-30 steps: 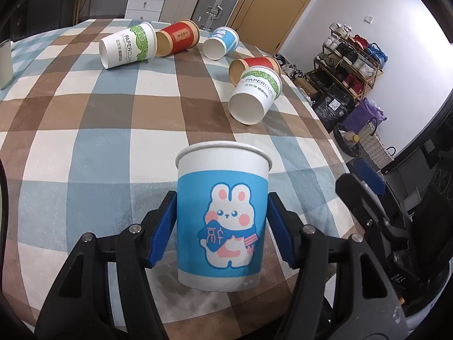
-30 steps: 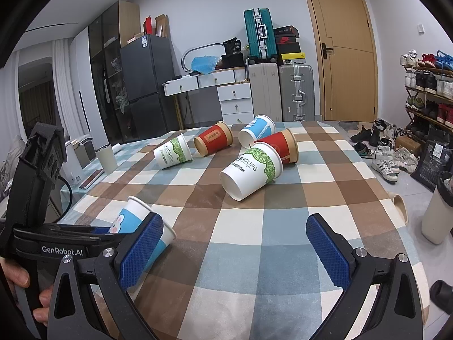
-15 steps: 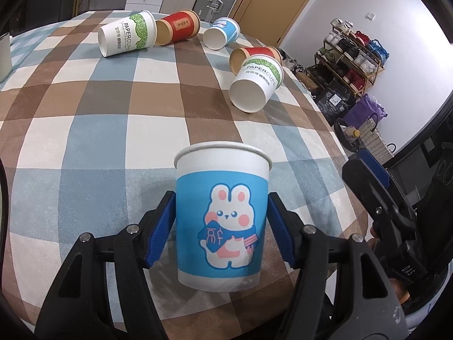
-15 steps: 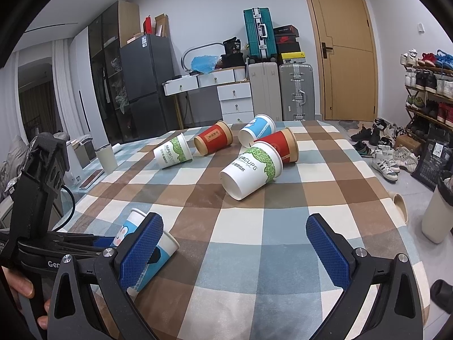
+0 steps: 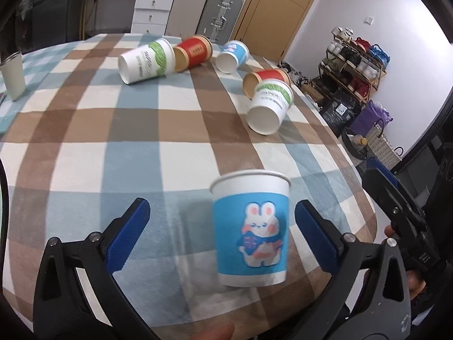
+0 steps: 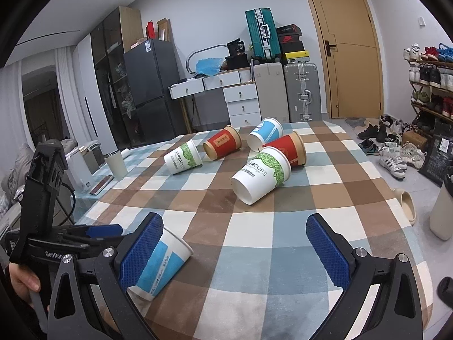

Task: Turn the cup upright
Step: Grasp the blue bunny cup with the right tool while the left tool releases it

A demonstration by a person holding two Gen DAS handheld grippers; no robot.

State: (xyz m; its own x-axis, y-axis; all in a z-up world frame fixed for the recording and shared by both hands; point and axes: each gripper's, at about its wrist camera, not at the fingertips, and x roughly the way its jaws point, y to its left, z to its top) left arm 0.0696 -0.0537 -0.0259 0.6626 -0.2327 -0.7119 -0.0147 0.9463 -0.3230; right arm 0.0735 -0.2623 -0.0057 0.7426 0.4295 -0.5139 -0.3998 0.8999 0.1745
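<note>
A blue paper cup with a rabbit print (image 5: pixel 251 229) stands upright, mouth up, on the checked tablecloth (image 5: pixel 136 147) near its front edge. My left gripper (image 5: pixel 222 235) is open; the cup stands free between its blue pads, closer to the right pad. In the right wrist view the same cup (image 6: pixel 162 263) shows at lower left, partly behind my right gripper's left pad. My right gripper (image 6: pixel 235 252) is open and empty above the cloth. The left gripper's body (image 6: pixel 45 226) shows at the left of that view.
Several cups lie on their sides farther back: a green-leaf white one (image 5: pixel 145 61), a red one (image 5: pixel 194 53), a small blue one (image 5: pixel 232 56), a red one (image 5: pixel 267 80) and a green-leaf white one (image 5: pixel 269 107). A grey tumbler (image 5: pixel 12 75) stands far left. The table edge curves at right.
My left gripper was shut on the rabbit cup and has now opened; the cup stands free on the cloth. The left view has shifted, so the cup sits right of centre.
</note>
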